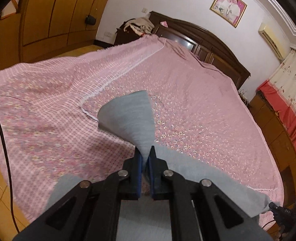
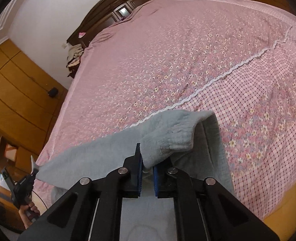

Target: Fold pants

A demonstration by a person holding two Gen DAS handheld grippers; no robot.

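Two grippers: left gripper [image 1: 146, 150] and right gripper [image 2: 147, 156] – each clamped on grey pants [image 2: 99, 150]
Pants: stretched above bed
Surface: pink floral bedspread [image 1: 198, 104]
Room: wooden wardrobes [image 1: 53, 10], dark headboard [image 1: 208, 40]

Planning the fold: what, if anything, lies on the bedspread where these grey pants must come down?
Nothing visible does. Both the left gripper and right gripper are clamped on the grey pants, and the pink bedspread ahead looks bare.
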